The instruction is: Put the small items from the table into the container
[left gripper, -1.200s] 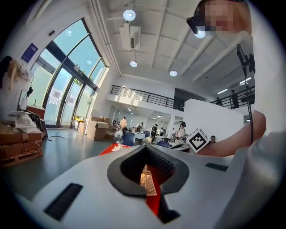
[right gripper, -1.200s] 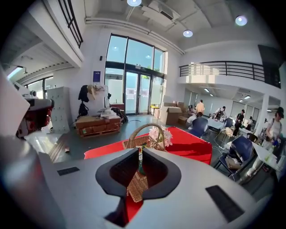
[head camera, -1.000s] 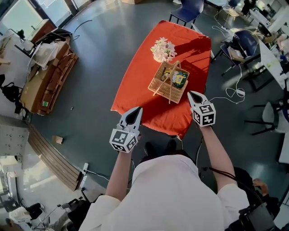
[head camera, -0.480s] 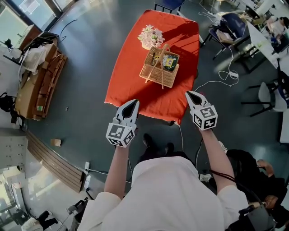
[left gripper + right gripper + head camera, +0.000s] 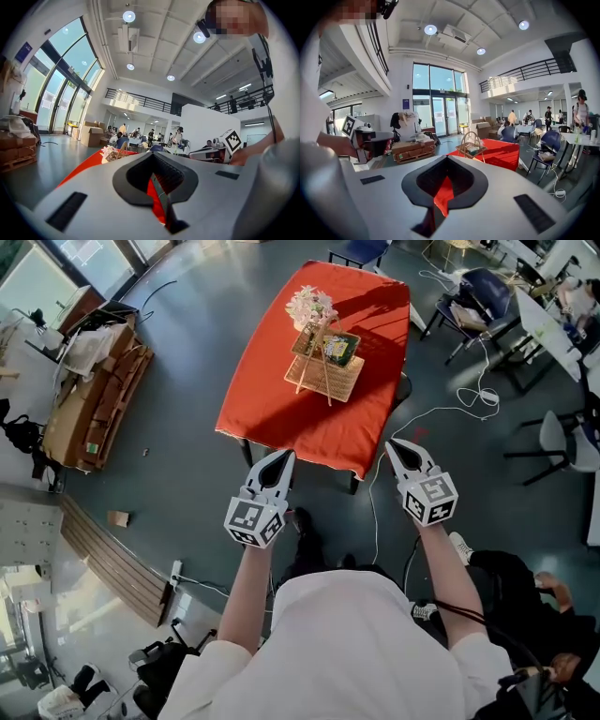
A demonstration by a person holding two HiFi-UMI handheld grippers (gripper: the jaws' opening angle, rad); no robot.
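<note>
A wicker basket [image 5: 325, 367] with a tall handle stands on the red-clothed table [image 5: 272, 409], far ahead of me. A green packet [image 5: 339, 345] and other small items lie inside it. A white flower bunch [image 5: 312, 307] sits just behind it. My left gripper [image 5: 284, 457] and right gripper [image 5: 394, 442] hang over the floor, short of the table's near edge, both shut and holding nothing. The left gripper view shows the basket [image 5: 117, 152] small beyond the shut left gripper [image 5: 152, 154]. The right gripper view has the basket [image 5: 471, 147] beyond the shut right gripper [image 5: 446, 157].
Pallets stacked with cardboard [image 5: 89, 399] stand at the left. Blue chairs [image 5: 483, 292] and desks fill the upper right. A white cable [image 5: 459, 409] trails over the dark floor right of the table. A small box [image 5: 117, 518] lies on the floor at the left.
The table and basket have slid farther from me as I backed away. Both grippers went from over the table's near edge to over bare floor, still shut and empty.
</note>
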